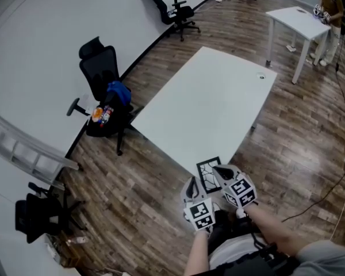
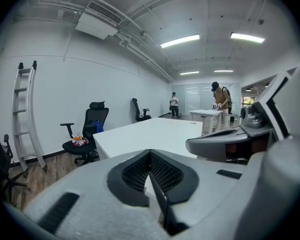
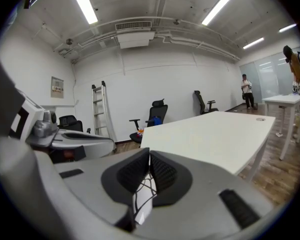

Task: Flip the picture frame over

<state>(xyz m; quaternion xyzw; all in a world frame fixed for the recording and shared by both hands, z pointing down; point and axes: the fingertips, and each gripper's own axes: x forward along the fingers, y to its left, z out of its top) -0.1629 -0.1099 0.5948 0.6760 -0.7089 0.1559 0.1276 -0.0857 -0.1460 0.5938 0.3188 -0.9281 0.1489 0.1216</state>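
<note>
Picture frame [image 1: 207, 176] hangs clamped by left claw [image 1: 192, 184] and right claw [image 1: 217, 169].

No words, brand names or numbers can be read. The notice [image 3: 57, 87] on the wall at the left of the right gripper view is too small to make out. The cube [image 1: 202, 213] on the left tool [image 1: 193, 184] and the cube [image 1: 242, 191] on the right tool [image 1: 217, 170] bear only black-and-white square markers, no letters.

Ceiling strip lights [image 3: 82, 4] glare brightly above the white table [image 1: 218, 96]; fisheye bends and darkens every edge, nearest parts blurring.
</note>
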